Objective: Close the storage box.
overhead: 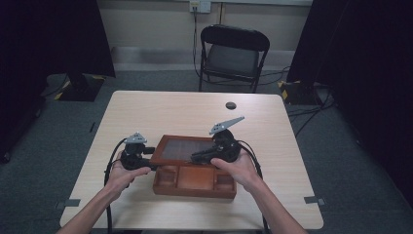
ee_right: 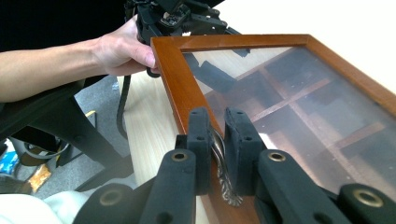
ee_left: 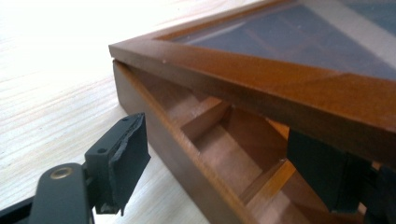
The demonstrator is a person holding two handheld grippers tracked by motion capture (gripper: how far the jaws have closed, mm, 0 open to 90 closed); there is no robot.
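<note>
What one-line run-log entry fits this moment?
scene: box on table | lid: part raised | right gripper: shut on lid's metal handle | left gripper: open, astride box wall

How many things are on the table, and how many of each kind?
Brown wooden box with a glass-paned lid: 1
Black hand-held grippers, left and right: 2
Small dark round disc near the table's far edge: 1
Total: 4
</note>
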